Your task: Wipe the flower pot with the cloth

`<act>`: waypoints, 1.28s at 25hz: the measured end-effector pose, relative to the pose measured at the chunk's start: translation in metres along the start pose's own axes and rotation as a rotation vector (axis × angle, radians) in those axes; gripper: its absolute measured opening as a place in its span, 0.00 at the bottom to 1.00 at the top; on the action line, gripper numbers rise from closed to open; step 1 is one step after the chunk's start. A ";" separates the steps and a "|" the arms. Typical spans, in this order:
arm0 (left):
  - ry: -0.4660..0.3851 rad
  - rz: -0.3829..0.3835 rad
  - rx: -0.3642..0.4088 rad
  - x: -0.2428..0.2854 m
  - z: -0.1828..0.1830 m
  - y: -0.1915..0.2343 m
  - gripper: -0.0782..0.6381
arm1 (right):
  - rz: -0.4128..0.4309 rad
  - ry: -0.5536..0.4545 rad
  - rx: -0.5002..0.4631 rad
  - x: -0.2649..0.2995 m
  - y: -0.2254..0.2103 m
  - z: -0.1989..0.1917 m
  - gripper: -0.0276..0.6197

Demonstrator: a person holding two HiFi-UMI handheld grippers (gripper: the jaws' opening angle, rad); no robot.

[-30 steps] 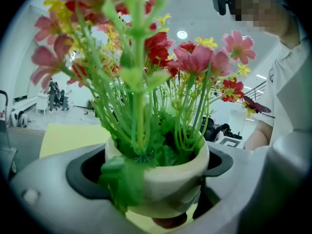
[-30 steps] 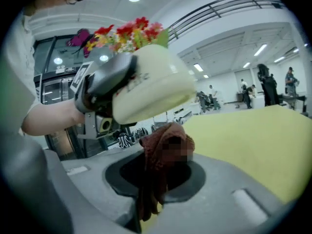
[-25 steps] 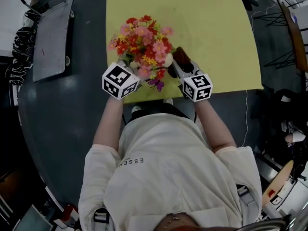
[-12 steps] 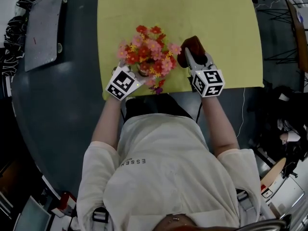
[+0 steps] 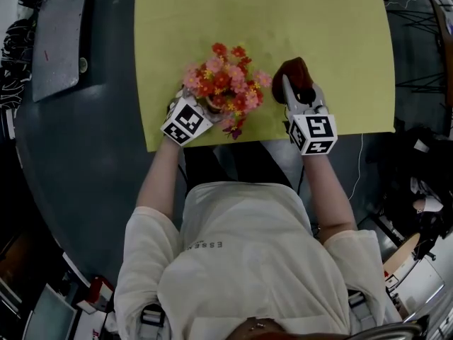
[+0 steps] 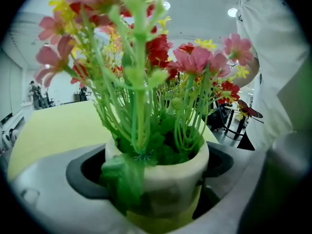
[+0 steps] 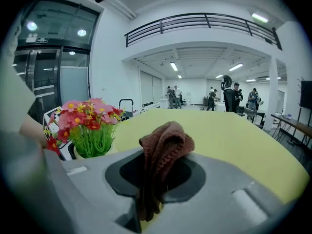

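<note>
Left gripper view showed the left gripper clenched round the cream flower pot, with its flowers filling the upper frame. In the right gripper view, the right gripper grasped a brown cloth at centre, apart from the pot at left. In the head view, the pot was near the lower edge of the yellow bench.

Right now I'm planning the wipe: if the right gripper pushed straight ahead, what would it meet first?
Probably nothing: beyond the right gripper and its brown cloth lies only bare yellow table. The flower pot sits off to its left.
</note>
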State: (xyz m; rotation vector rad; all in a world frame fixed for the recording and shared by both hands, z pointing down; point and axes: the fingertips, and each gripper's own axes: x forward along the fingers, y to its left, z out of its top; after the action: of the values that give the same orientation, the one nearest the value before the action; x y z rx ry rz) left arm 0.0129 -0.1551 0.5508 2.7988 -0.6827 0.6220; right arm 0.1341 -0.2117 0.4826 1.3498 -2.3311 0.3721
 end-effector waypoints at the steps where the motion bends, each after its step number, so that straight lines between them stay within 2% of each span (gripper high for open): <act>1: 0.009 -0.002 0.001 0.002 -0.003 0.000 0.91 | -0.001 0.001 -0.004 -0.002 0.000 -0.002 0.13; 7: 0.009 -0.014 -0.002 0.009 -0.007 0.000 0.91 | 0.004 0.015 -0.009 -0.008 -0.004 -0.013 0.13; 10: 0.015 0.008 0.001 0.011 -0.008 0.004 0.91 | 0.003 0.019 -0.013 -0.009 -0.005 -0.016 0.13; 13: 0.016 0.050 -0.003 0.011 -0.008 0.007 0.91 | 0.000 0.020 -0.043 -0.011 -0.004 -0.019 0.13; 16: -0.046 0.100 -0.033 0.001 -0.003 0.013 0.95 | 0.011 0.021 -0.045 -0.011 -0.001 -0.021 0.13; 22: -0.112 0.263 -0.132 -0.045 -0.010 0.010 0.95 | 0.037 0.021 -0.039 -0.016 0.009 -0.023 0.13; 23: -0.120 0.298 -0.157 -0.055 -0.012 0.009 0.91 | 0.042 0.019 -0.036 -0.017 0.010 -0.024 0.13; 26: -0.135 0.423 -0.215 -0.083 -0.013 0.006 0.66 | 0.072 0.010 -0.031 -0.021 0.018 -0.024 0.13; 28: -0.182 0.512 -0.245 -0.103 -0.003 0.007 0.50 | 0.100 0.004 -0.041 -0.024 0.026 -0.023 0.13; 32: -0.287 0.655 -0.244 -0.134 0.029 0.007 0.32 | 0.154 -0.004 -0.067 -0.031 0.040 -0.023 0.13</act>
State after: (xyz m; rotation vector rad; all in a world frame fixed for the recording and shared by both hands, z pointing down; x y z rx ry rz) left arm -0.0883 -0.1168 0.4668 2.4270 -1.6384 0.1959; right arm 0.1181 -0.1587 0.4869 1.1451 -2.4360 0.3338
